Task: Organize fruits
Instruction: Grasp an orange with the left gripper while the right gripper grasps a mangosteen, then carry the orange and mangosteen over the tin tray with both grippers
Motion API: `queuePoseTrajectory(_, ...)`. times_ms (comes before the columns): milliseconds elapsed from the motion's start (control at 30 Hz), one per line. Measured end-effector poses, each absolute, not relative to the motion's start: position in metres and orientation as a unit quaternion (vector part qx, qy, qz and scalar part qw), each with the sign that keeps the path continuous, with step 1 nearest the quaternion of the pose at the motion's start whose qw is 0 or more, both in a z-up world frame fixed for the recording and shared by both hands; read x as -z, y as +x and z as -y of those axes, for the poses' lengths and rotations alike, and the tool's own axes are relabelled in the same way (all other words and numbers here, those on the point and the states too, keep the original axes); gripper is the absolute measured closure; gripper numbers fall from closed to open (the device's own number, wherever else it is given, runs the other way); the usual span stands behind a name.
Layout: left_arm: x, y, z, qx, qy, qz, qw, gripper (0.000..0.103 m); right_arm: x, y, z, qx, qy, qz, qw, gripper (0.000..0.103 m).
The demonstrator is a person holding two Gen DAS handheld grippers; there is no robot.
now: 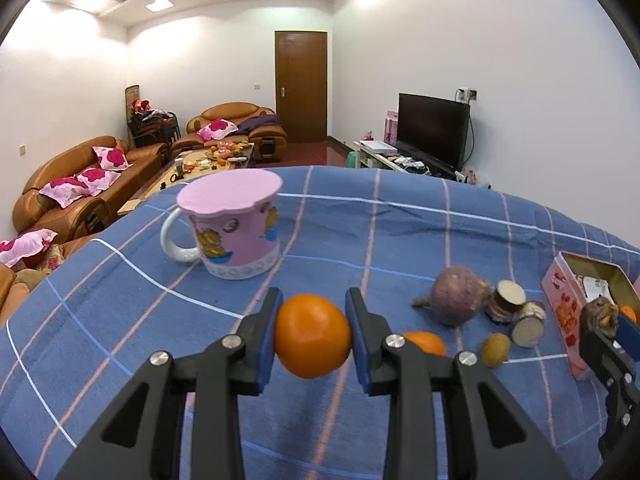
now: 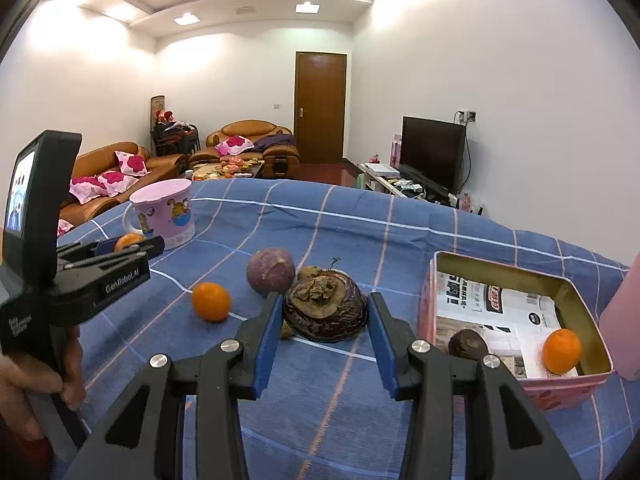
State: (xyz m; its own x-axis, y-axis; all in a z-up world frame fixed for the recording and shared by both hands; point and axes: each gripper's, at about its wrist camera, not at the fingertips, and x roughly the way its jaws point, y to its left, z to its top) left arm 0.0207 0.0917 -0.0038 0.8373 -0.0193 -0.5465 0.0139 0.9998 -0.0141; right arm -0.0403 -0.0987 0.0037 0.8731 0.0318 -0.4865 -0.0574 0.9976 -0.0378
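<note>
Left gripper [image 1: 313, 336] pinches an orange [image 1: 312, 336]; right gripper [image 2: 325, 320] apparently clamps a dark fruit [image 2: 325, 312] (shrivelled).

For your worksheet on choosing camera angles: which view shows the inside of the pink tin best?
The right wrist view. It looks down into the open pink tin, showing its printed paper lining, an orange and a dark round fruit inside. The left wrist view catches the tin only at the right edge, side-on, with the right claw in front.

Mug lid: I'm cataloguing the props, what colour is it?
Plain pale pink; the mug lid shows best in the left wrist view.
</note>
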Motion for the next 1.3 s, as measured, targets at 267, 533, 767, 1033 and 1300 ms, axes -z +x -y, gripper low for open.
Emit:
queuePoseTrajectory(267, 0.002, 0.007, -0.053, 0.03, 0.01, -0.284, 0.958, 0.069, -0.007, -0.049, 0.12, -0.018, -0.022, -0.244, 0.969, 0.058)
queuePoseTrajectory(533, 0.002, 0.0, -0.015, 0.052, 0.012, -0.292, 0.955, 0.069, -0.009, -0.053, 0.145, -0.006, -0.017, -0.242, 0.97, 0.058)
queuePoseTrajectory(767, 0.002, -0.005, 0.013, 0.073, 0.015, -0.292, 0.954, 0.069, -0.01, -0.057, 0.166, 0.005, -0.017, -0.239, 0.971, 0.058)
queuePoseTrajectory(1033, 0.001, -0.009, 0.05, 0.101, 0.028, -0.289, 0.952, 0.069, -0.015, -0.061, 0.201, 0.038, -0.009, -0.23, 0.972, 0.058)
queuePoseTrajectory(1300, -0.001, -0.011, 0.102, 0.138, 0.05, -0.284, 0.947, 0.069, -0.02, -0.065, 0.262, 0.096, 0.023, -0.224, 0.97, 0.058)
